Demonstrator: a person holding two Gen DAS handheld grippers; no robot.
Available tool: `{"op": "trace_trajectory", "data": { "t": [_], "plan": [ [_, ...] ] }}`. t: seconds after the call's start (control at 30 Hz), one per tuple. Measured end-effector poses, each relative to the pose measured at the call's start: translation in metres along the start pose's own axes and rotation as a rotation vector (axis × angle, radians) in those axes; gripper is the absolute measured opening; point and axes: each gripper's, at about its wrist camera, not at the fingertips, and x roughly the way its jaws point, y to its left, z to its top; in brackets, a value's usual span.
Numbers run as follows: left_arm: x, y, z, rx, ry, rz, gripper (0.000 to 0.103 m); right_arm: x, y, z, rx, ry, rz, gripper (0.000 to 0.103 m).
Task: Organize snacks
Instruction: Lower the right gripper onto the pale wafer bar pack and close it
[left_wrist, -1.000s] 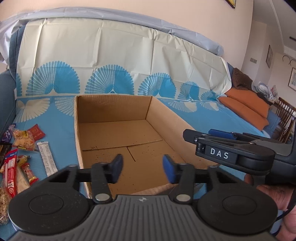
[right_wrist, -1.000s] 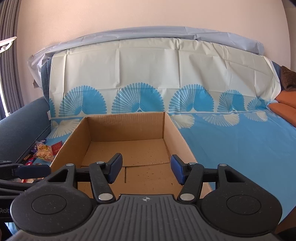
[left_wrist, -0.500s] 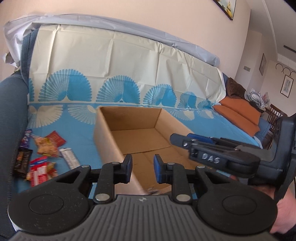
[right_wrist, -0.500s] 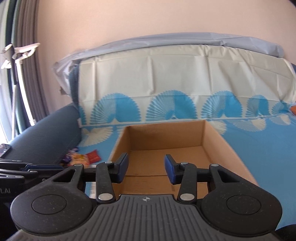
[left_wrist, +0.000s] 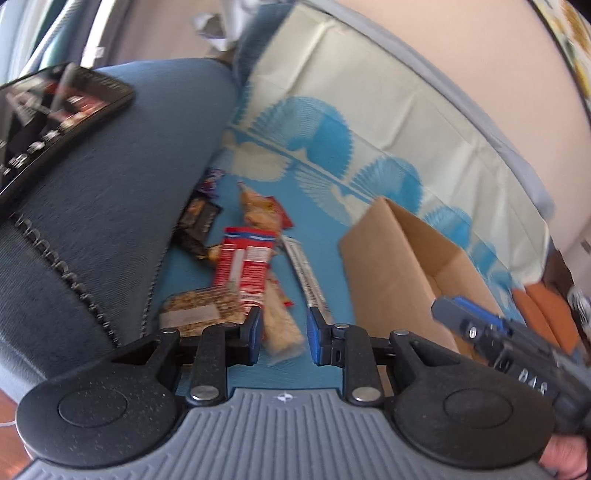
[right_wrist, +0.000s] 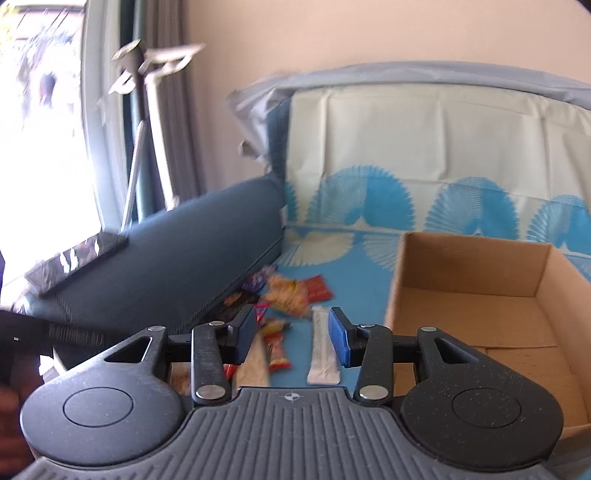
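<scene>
Left wrist view showed the left gripper hanging above the snack pile beside the sofa arm, jaws narrow and empty. The right gripper was likewise narrow, empty. The cardboard box sat right. Overlapping wrappers could make it grab two.
</scene>
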Motion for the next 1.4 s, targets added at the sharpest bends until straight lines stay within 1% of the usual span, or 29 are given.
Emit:
{"op": "trace_trajectory", "data": {
  "t": [0.07, 0.2, 0.27, 0.33, 0.43, 0.5, 0.57, 0.6, 0.67, 0.7, 0.73, 0.83, 0.93, 1.0, 1.03, 1.07, 1.1, 1.27, 1.4],
  "plan": [
    [0.001, 0.003, 0.002, -0.028, 0.004, 0.022, 0.027, 0.004, 0.006, -0.004, -0.010, -0.004, 0.041, 0.045],
    [0.000, 0.016, 0.002, -0.130, 0.015, 0.049, 0.030, 0.020, 0.010, -0.018, -0.028, 0.045, 0.068, 0.045],
    [0.000, 0.024, 0.002, -0.198, 0.021, 0.064, 0.038, 0.029, 0.011, -0.024, -0.034, 0.072, 0.081, 0.045],
    [0.002, 0.033, 0.003, -0.269, 0.030, 0.081, 0.038, 0.039, 0.012, -0.028, -0.038, 0.094, 0.101, 0.045],
    [0.009, 0.033, 0.004, -0.308, 0.052, 0.126, 0.039, 0.056, 0.016, -0.033, -0.056, 0.129, 0.113, 0.049],
    [0.014, 0.031, 0.004, -0.318, 0.068, 0.165, 0.044, 0.068, 0.019, -0.036, -0.064, 0.149, 0.125, 0.055],
    [0.022, 0.028, 0.005, -0.316, 0.084, 0.191, 0.057, 0.081, 0.023, -0.039, -0.085, 0.169, 0.125, 0.059],
    [0.026, 0.027, 0.006, -0.313, 0.095, 0.200, 0.061, 0.086, 0.025, -0.040, -0.096, 0.179, 0.125, 0.063],
    [0.033, 0.025, 0.005, -0.325, 0.112, 0.206, 0.080, 0.098, 0.029, -0.043, -0.120, 0.203, 0.131, 0.066],
    [0.038, 0.024, 0.005, -0.341, 0.115, 0.208, 0.084, 0.103, 0.031, -0.045, -0.136, 0.217, 0.128, 0.068],
    [0.043, 0.025, 0.004, -0.356, 0.116, 0.218, 0.087, 0.108, 0.033, -0.047, -0.153, 0.227, 0.126, 0.069],
    [0.053, 0.029, 0.003, -0.422, 0.129, 0.266, 0.088, 0.119, 0.035, -0.051, -0.175, 0.252, 0.123, 0.069],
    [0.059, 0.041, 0.000, -0.516, 0.150, 0.283, 0.089, 0.129, 0.033, -0.055, -0.174, 0.283, 0.116, 0.069],
    [0.060, 0.049, -0.001, -0.555, 0.154, 0.277, 0.089, 0.134, 0.030, -0.058, -0.165, 0.304, 0.115, 0.066],
    [0.060, 0.050, -0.001, -0.562, 0.155, 0.278, 0.089, 0.135, 0.028, -0.059, -0.161, 0.312, 0.118, 0.062],
    [0.061, 0.050, -0.002, -0.559, 0.159, 0.282, 0.091, 0.137, 0.027, -0.060, -0.160, 0.321, 0.126, 0.051],
    [0.063, 0.049, -0.001, -0.552, 0.166, 0.289, 0.091, 0.136, 0.027, -0.060, -0.162, 0.321, 0.129, 0.049],
    [0.069, 0.045, 0.002, -0.536, 0.185, 0.328, 0.093, 0.126, 0.028, -0.059, -0.190, 0.315, 0.117, 0.044],
    [0.071, 0.042, 0.002, -0.532, 0.193, 0.337, 0.093, 0.110, 0.029, -0.054, -0.201, 0.325, 0.078, 0.041]
  ]
}}
